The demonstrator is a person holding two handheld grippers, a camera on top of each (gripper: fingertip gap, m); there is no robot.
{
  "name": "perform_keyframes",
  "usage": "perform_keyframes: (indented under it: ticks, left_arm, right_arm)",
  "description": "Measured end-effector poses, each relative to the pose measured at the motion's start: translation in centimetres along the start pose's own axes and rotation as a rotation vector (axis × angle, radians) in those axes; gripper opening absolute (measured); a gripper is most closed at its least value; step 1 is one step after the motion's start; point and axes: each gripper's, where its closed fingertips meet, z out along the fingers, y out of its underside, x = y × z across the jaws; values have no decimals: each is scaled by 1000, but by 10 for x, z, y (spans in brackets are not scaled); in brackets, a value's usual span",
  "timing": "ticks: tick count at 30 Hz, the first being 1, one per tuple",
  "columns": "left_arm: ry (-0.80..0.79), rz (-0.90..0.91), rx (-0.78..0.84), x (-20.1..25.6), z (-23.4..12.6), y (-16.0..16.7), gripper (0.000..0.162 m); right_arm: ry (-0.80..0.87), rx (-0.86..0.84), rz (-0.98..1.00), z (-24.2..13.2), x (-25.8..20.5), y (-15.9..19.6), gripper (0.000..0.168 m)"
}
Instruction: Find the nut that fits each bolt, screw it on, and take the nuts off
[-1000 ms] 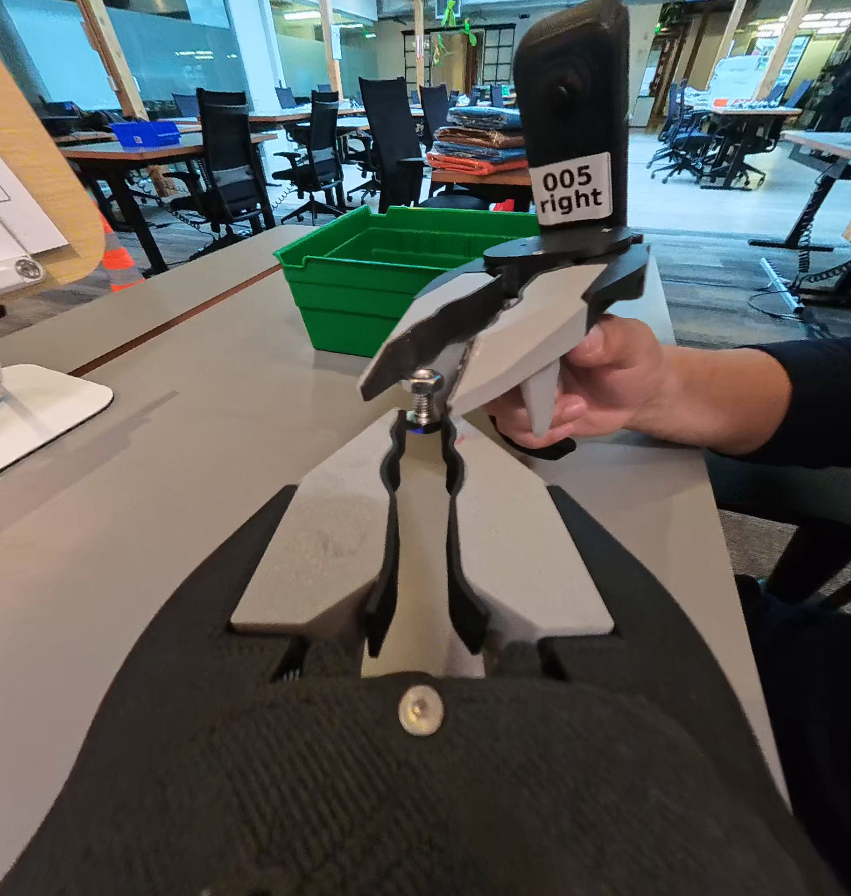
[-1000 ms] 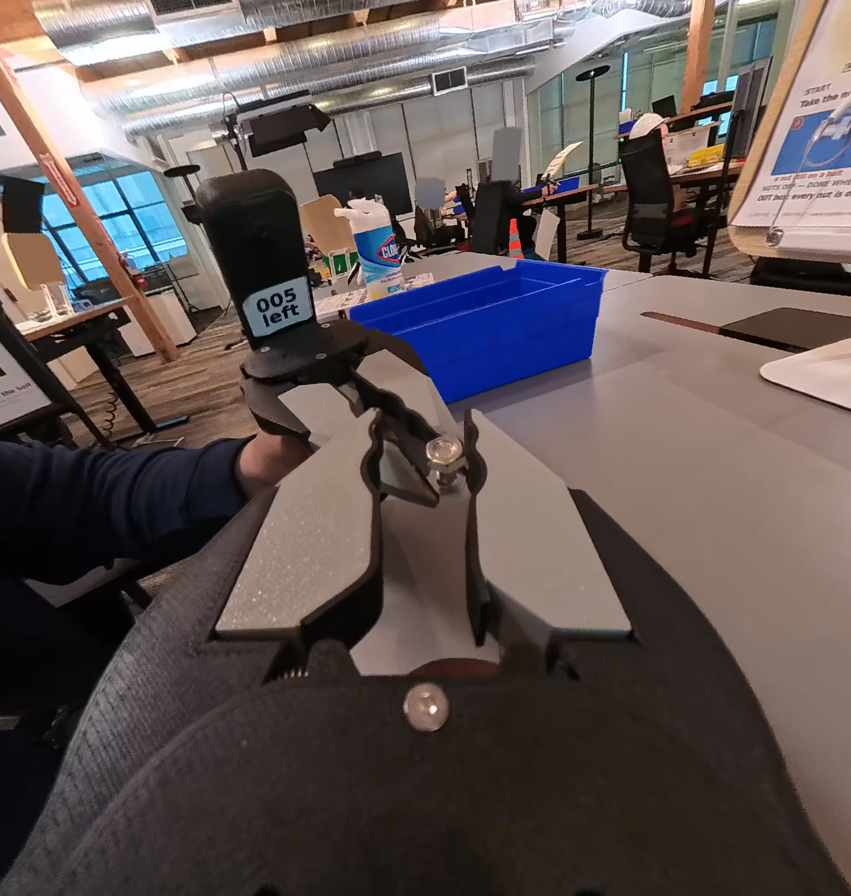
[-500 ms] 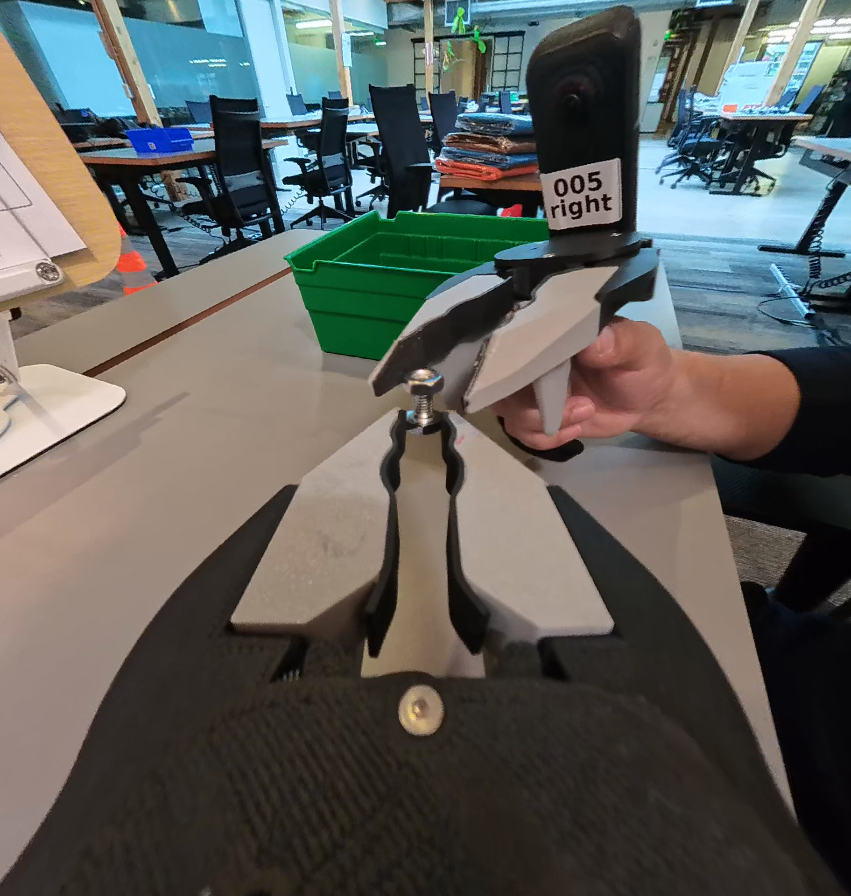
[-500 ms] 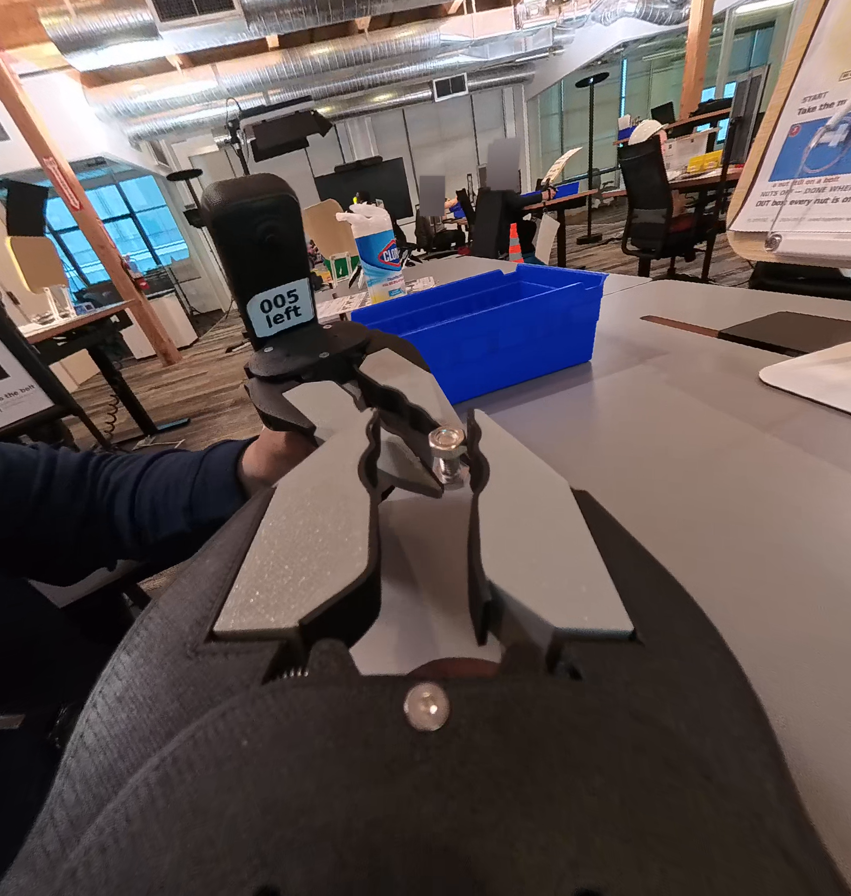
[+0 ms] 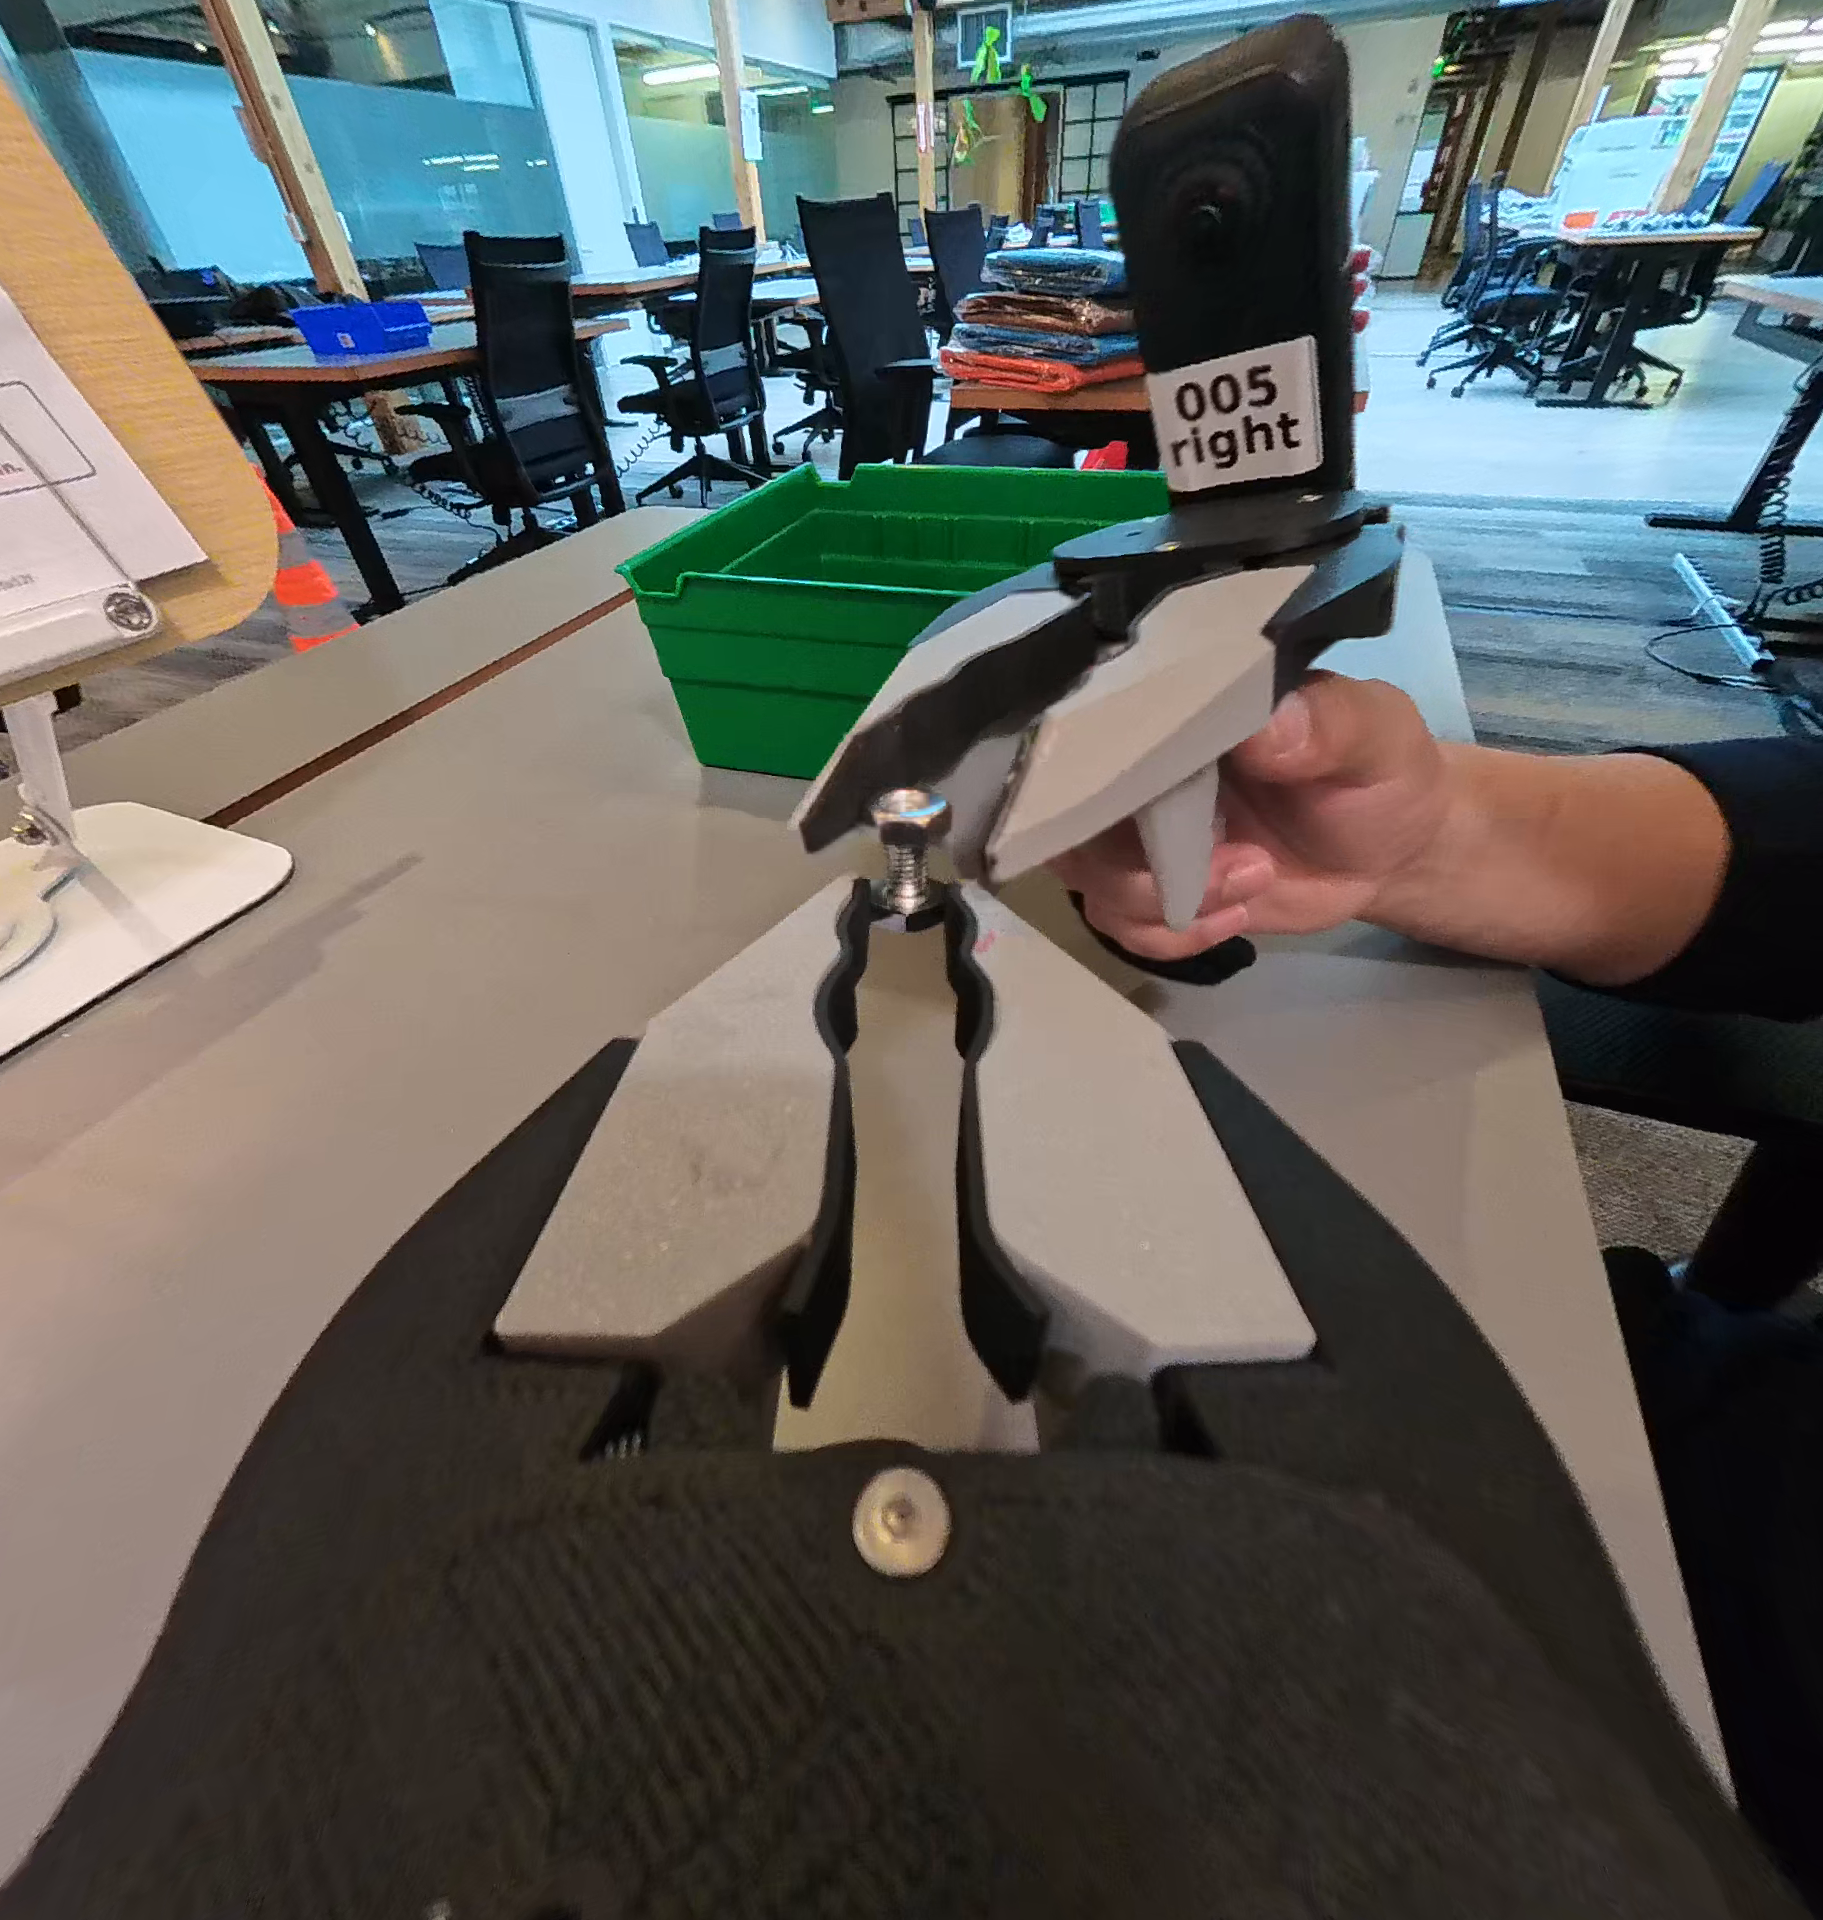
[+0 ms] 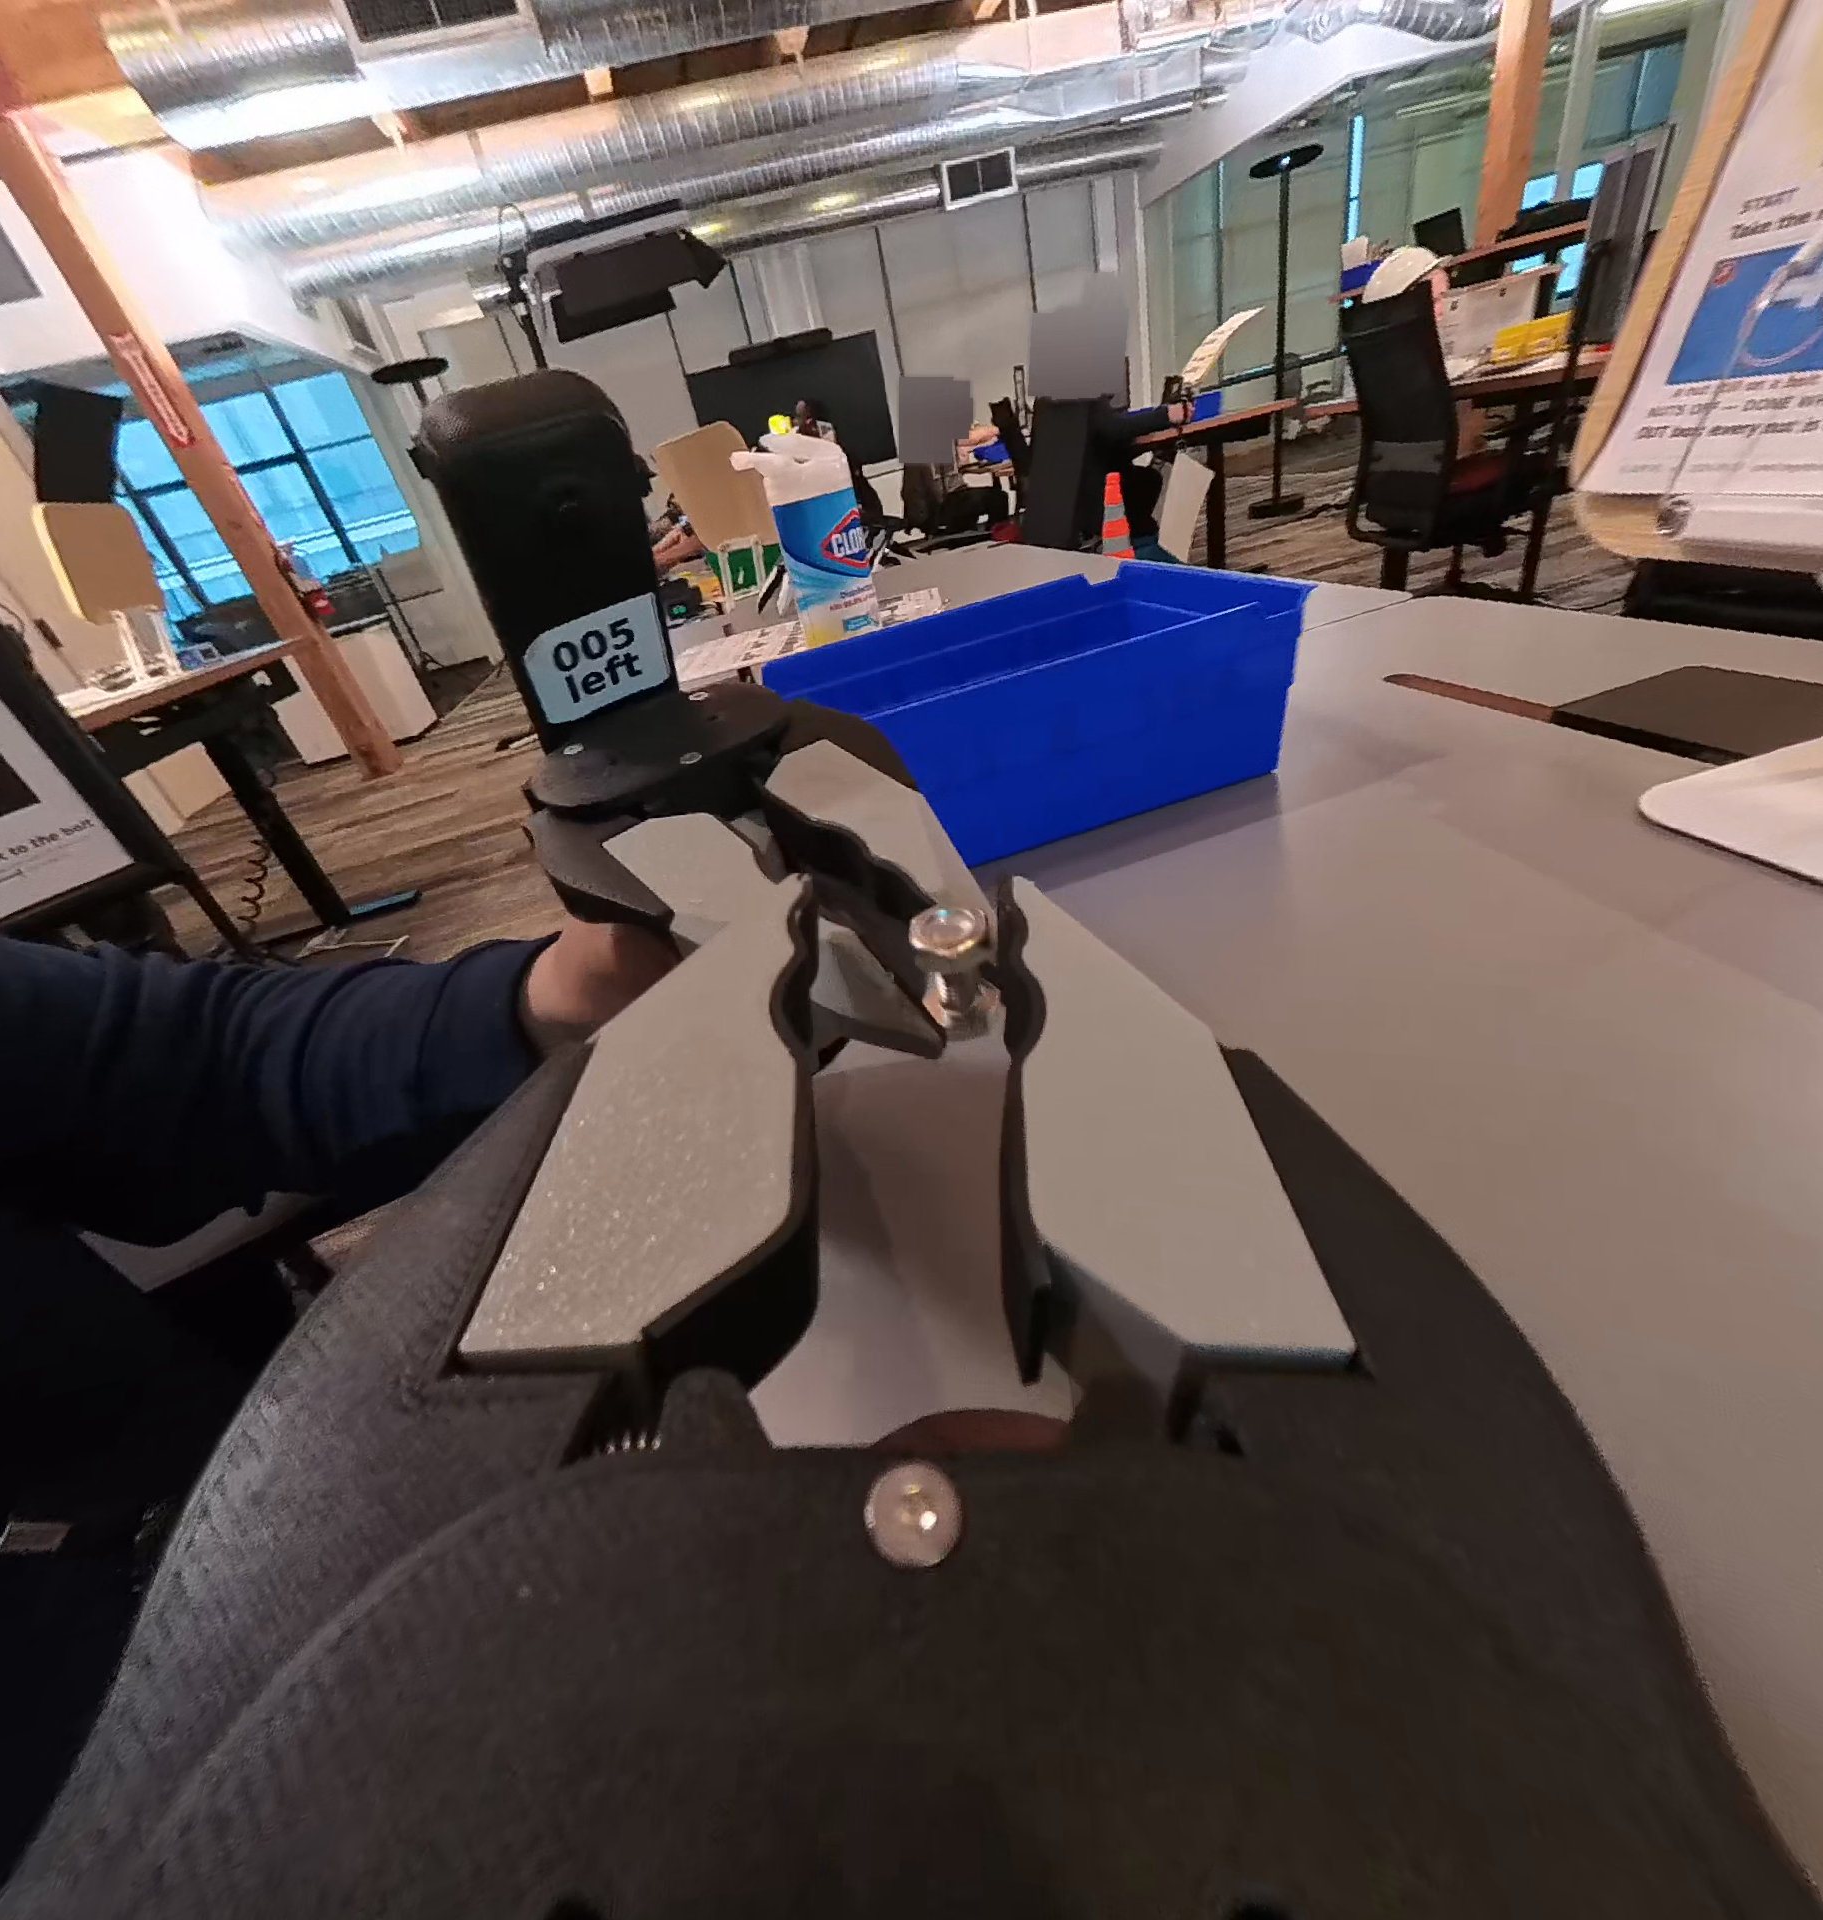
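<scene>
A silver bolt stands upright above the grey table, with a hex piece at its top end. My left gripper is shut on the bolt's lower end. My right gripper reaches in from the far right, and its fingers stand on either side of the hex top. In the right wrist view the hex top lies against the right finger of my right gripper, with a gap on the left. The left gripper holds the bolt from below.
A green bin stands on the table behind the grippers. A blue bin stands on the opposite side. A sign stand with a white base is at the table's far side. A person's hand holds the right gripper. Only a small space, under 4 cm, lies between the two pairs of fingers.
Almost nothing. Both grippers stay at the bolt and the views have only drifted slightly.
</scene>
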Motion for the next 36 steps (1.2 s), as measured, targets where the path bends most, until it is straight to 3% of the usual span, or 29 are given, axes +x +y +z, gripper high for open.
perform_keyframes:
  ticks: [7,12,22,26,36]
  left_arm:
    - [-30,-24,12,-11,-8,-1,12]
    - [4,40,-38,4,1,5,12]
    - [-48,10,-16,-10,-5,2,12]
    - [-16,36,-38,0,1,5,12]
    - [-38,4,-7,-8,-5,1,12]
  right_arm:
    - [54,9,-37,-12,9,-5,21]
    - [16,-33,-65,3,-4,5,34]
    - [44,-6,-50,-10,6,-2,22]
    - [19,-23,-39,2,-1,5,34]
    - [68,0,-52,-11,8,-3,26]
